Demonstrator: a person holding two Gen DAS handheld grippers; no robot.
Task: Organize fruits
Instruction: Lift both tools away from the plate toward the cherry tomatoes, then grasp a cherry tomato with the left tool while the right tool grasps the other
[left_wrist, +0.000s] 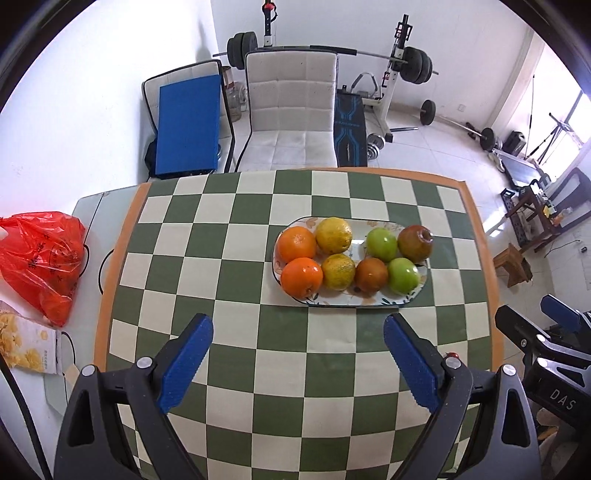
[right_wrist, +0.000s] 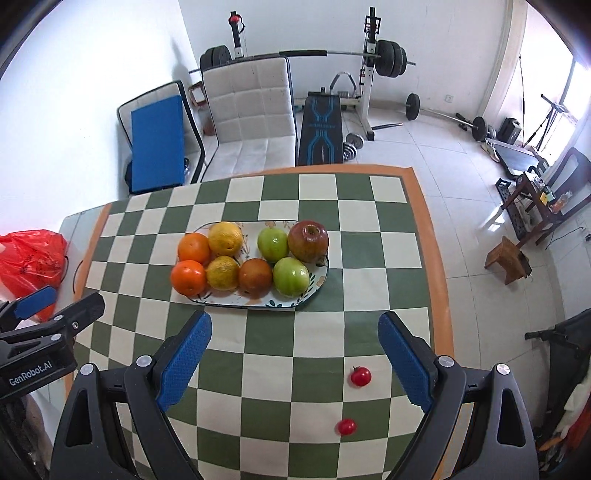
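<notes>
An oval patterned plate (left_wrist: 373, 300) (right_wrist: 317, 286) on the checkered table holds two oranges (left_wrist: 300, 277) (right_wrist: 189, 277), two yellow citrus fruits (left_wrist: 333, 235) (right_wrist: 225, 238), two green apples (left_wrist: 403, 275) (right_wrist: 291, 276) and two reddish-brown fruits (left_wrist: 416, 243) (right_wrist: 308, 240). Two small red cherry tomatoes (right_wrist: 361, 376) (right_wrist: 347, 426) lie loose on the cloth near the right gripper. My left gripper (left_wrist: 298, 360) is open, hovering short of the plate. My right gripper (right_wrist: 294, 356) is open too, nothing between its blue pads. Each gripper shows at the edge of the other's view.
A red plastic bag (left_wrist: 40, 258) (right_wrist: 31, 264) and a snack packet (left_wrist: 27, 347) sit on the table's left. A white chair (left_wrist: 291, 110) stands behind the table, with gym weights (left_wrist: 415, 64) and a small wooden stool (right_wrist: 508, 260) on the floor.
</notes>
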